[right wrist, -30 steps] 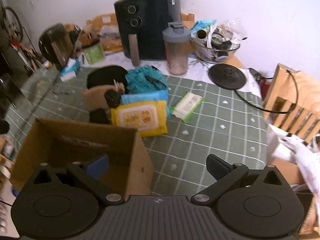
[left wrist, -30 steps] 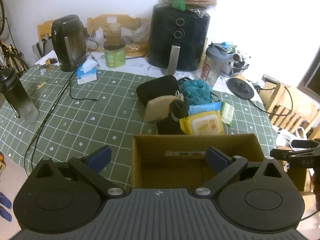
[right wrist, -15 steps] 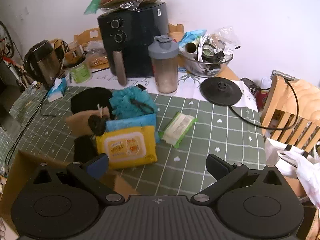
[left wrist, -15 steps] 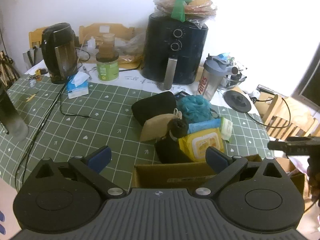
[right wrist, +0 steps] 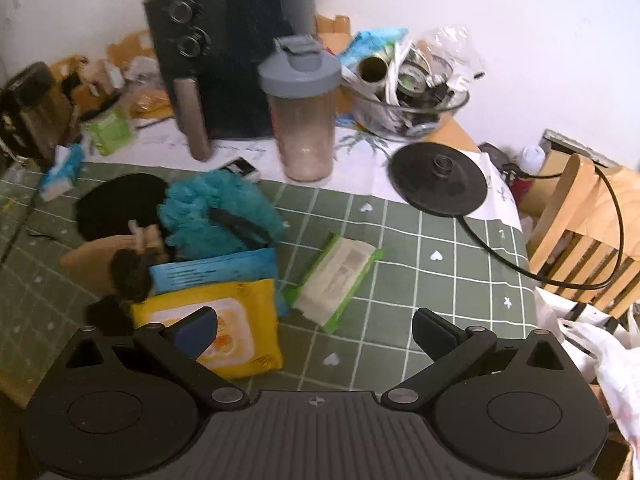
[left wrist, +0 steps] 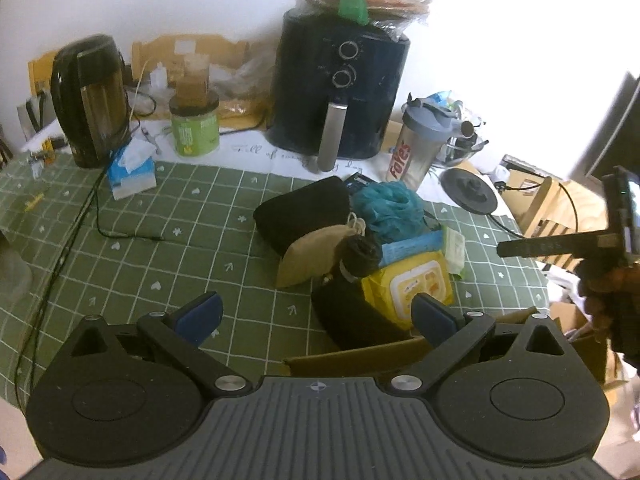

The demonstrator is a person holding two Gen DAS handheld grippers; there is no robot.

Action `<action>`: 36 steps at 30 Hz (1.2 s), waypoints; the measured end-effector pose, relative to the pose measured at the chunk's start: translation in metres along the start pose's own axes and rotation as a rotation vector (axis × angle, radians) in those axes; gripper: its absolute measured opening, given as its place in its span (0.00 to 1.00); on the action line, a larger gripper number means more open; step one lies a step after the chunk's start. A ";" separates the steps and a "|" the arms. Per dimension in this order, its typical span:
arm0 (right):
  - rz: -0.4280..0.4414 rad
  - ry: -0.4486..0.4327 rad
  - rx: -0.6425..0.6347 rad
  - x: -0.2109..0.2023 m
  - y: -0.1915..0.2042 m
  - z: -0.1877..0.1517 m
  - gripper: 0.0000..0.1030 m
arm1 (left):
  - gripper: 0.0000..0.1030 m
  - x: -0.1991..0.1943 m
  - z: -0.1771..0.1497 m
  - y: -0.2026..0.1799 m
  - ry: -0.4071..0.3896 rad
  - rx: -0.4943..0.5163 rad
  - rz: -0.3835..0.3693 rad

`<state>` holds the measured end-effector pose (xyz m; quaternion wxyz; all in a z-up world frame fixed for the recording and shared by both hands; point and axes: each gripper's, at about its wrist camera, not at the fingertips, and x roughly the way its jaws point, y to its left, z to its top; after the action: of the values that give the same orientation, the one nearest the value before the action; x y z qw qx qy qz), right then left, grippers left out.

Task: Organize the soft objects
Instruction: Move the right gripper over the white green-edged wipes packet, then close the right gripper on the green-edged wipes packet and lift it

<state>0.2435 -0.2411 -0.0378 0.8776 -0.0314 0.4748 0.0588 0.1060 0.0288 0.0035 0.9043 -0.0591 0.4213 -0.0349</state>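
Observation:
A heap of soft things lies mid-table: a yellow wipes pack (left wrist: 412,290) (right wrist: 236,332), a blue pack (right wrist: 216,270), a teal bath pouf (left wrist: 388,206) (right wrist: 218,210), a tan cloth pouch (left wrist: 316,252), black cloth items (left wrist: 304,210). A green-edged wipes pack (right wrist: 334,280) lies apart to the right. A cardboard box (left wrist: 360,354) sits at the near edge. My left gripper (left wrist: 316,316) is open and empty above the box's far rim. My right gripper (right wrist: 316,330) is open and empty, near the yellow and green-edged packs; it also shows in the left wrist view (left wrist: 560,246).
A black air fryer (left wrist: 340,88), shaker bottle (right wrist: 302,112), kettle (left wrist: 90,100), kettle base (right wrist: 440,180), green tub (left wrist: 194,126), tissue pack (left wrist: 132,172) and glass bowl of clutter (right wrist: 412,96) line the back. A black cable (left wrist: 80,220) crosses the left. A wooden chair (right wrist: 588,236) stands right.
Both grippers have moved forward and up past the box, so the heap is nearer. The right gripper's view has swung toward the green-edged pack; the box has left it.

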 end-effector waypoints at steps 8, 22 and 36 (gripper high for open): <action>-0.025 0.061 0.023 0.056 -0.007 0.012 0.91 | 1.00 0.007 0.002 0.015 0.036 -0.039 -0.016; -0.053 0.080 0.164 0.139 -0.024 0.022 0.84 | 1.00 -0.001 -0.009 0.029 0.076 -0.159 0.065; -0.144 0.128 0.084 0.164 -0.018 0.019 0.74 | 1.00 -0.004 -0.010 0.030 0.075 -0.207 0.114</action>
<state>0.3505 -0.2450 -0.1649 0.8479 -0.0324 0.5285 -0.0265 0.0960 0.0579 -0.0038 0.8777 -0.1266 0.4586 0.0579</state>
